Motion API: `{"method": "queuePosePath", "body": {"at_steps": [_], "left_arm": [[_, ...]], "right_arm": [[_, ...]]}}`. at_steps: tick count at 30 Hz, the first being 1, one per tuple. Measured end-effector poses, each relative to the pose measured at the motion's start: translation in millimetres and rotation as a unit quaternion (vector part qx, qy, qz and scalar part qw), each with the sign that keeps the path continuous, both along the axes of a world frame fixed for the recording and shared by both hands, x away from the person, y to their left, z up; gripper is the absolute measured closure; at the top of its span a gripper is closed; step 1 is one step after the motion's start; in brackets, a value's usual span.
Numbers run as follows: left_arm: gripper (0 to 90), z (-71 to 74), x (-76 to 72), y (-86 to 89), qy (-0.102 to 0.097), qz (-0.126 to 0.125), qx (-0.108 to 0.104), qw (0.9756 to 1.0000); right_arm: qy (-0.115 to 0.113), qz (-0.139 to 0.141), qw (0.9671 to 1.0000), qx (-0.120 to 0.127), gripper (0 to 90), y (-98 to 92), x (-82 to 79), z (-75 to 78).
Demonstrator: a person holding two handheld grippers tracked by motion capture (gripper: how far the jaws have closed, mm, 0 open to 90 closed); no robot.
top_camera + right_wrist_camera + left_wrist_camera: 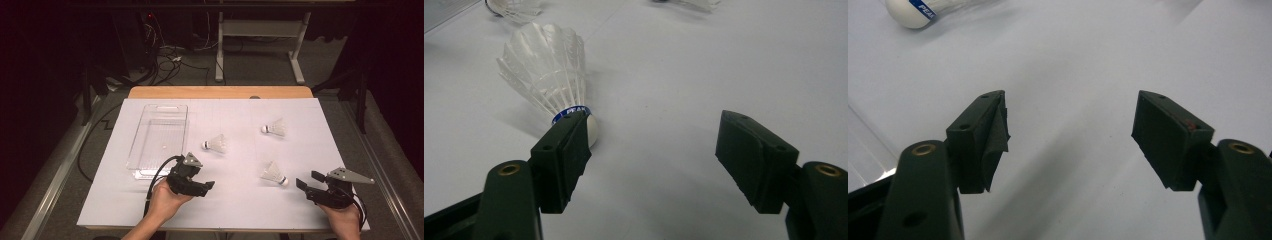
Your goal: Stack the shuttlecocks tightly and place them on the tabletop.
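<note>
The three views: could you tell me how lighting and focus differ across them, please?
High view: the white table is brightly lit, the room behind dark, and the clear tray shows faint glare. Left gripper view: the shuttlecock at the top edge looks soft. Right gripper view: the nearest shuttlecock is fairly sharp and casts a soft shadow.

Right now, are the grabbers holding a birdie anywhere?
No, nothing is held. The left gripper and right gripper are both open; the nearest shuttlecock lies on the table.
</note>
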State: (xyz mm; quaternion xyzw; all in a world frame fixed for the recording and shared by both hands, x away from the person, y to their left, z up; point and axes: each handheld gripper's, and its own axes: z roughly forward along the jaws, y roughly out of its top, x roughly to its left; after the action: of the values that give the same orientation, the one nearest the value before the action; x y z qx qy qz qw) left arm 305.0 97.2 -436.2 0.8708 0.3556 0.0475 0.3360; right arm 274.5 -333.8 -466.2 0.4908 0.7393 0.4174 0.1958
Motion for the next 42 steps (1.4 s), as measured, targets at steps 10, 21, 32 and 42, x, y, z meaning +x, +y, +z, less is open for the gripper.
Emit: {"method": "queuePosePath", "body": {"at_steps": [10,21,32,42], "left_arm": [[32.3,2.8,-5.2,7.5,-0.005,0.005,-0.010,0.9999],[32.7,4.9,-10.3,16.3,-0.011,0.013,-0.014,0.9997],[32.7,5.4,-16.5,25.3,-0.019,0.020,-0.010,0.9996],[32.5,6.9,-21.6,33.5,-0.025,0.028,-0.015,0.9992]], "right_arm": [[0.000,-0.001,1.0000,0.000,29.6,0.0,-0.1,0.0],[-0.001,-0.002,1.0000,0.000,29.7,0.1,-0.2,0.1],[0.000,0.000,1.0000,-0.001,29.7,0.1,0.1,-0.1],[0.001,-0.001,1.0000,-0.001,29.7,1.2,-0.1,0.0]]}}
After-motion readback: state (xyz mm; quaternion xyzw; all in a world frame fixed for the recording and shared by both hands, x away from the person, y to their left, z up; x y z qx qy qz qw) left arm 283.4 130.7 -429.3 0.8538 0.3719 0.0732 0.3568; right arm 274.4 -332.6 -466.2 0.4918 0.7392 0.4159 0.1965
